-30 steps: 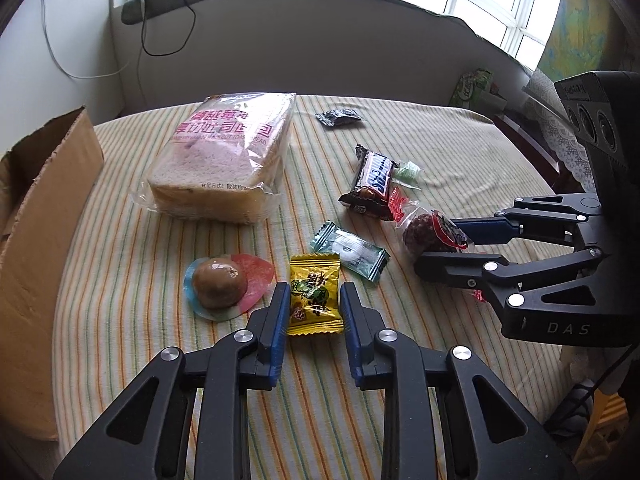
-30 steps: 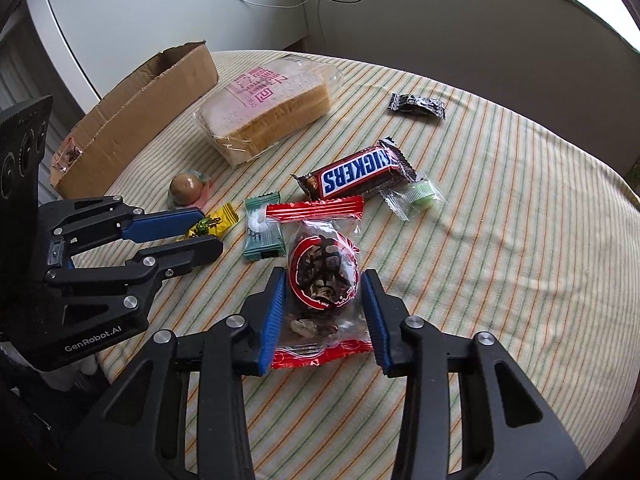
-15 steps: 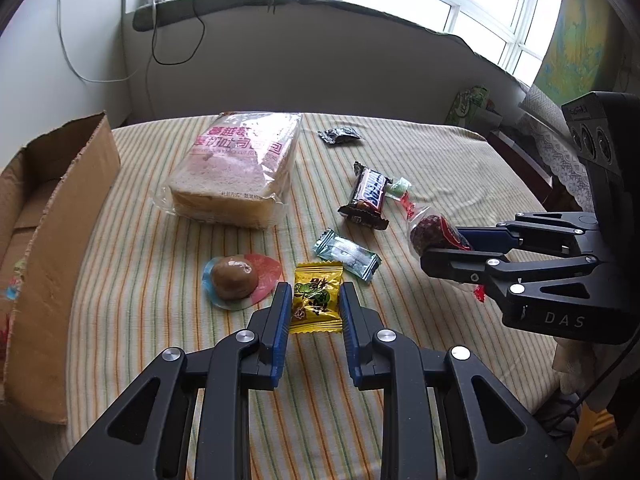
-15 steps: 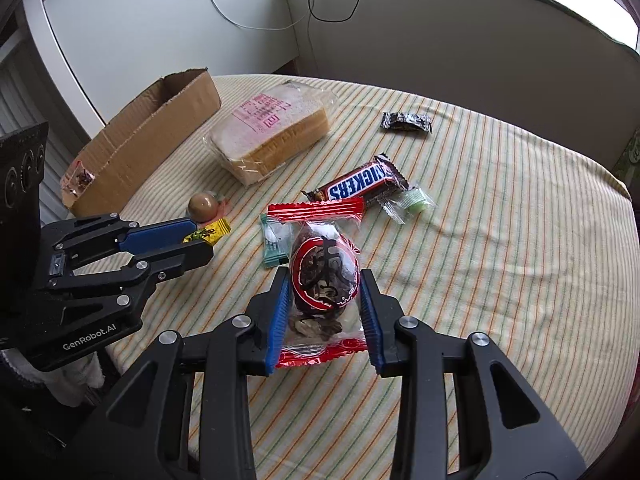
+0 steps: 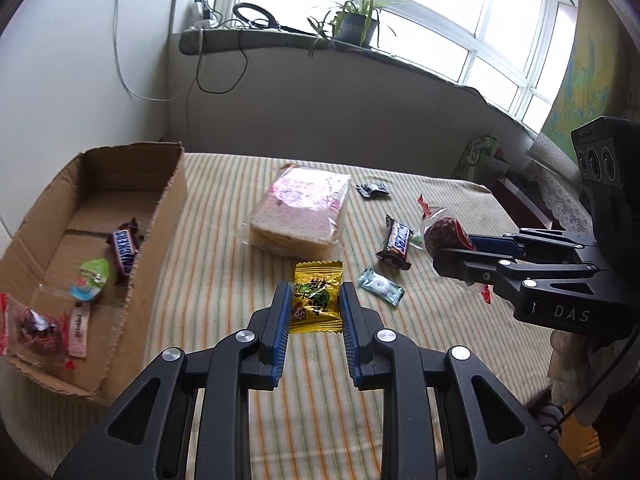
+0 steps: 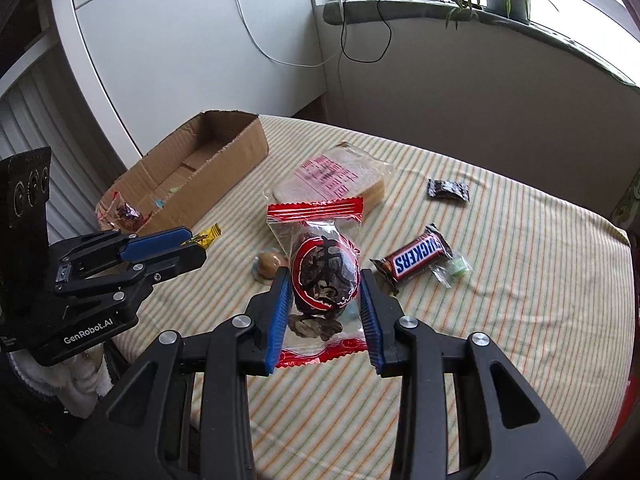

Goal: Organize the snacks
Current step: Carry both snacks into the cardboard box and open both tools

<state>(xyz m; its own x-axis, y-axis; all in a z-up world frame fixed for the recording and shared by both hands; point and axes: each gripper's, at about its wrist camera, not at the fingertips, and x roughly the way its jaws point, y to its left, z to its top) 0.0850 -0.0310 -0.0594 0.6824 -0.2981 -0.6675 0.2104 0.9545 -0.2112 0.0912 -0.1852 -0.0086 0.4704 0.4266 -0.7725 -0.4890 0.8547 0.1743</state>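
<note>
In the left wrist view, a cardboard box (image 5: pixel 96 240) fills the left side of the frame; inside lie a Snickers bar (image 5: pixel 125 251), a green-lidded jelly cup (image 5: pixel 91 279) and a clear red-edged packet (image 5: pixel 32 326). At lower centre the left gripper (image 5: pixel 314 300) is clamped on a yellow candy packet (image 5: pixel 316 296) with dark print, pinched by its side edges above the striped tablecloth (image 5: pixel 224 248). A bagged loaf of sliced bread (image 5: pixel 300 210) lies beyond it. On the right of the frame the right gripper (image 5: pixel 452 246) is closed around a clear packet with red crimped ends (image 5: pixel 442 232), dark dried fruit inside, held clear of the cloth. A second Snickers bar (image 5: pixel 397 242) and a pale green wrapped sweet (image 5: pixel 380 286) rest between the grippers.
</note>
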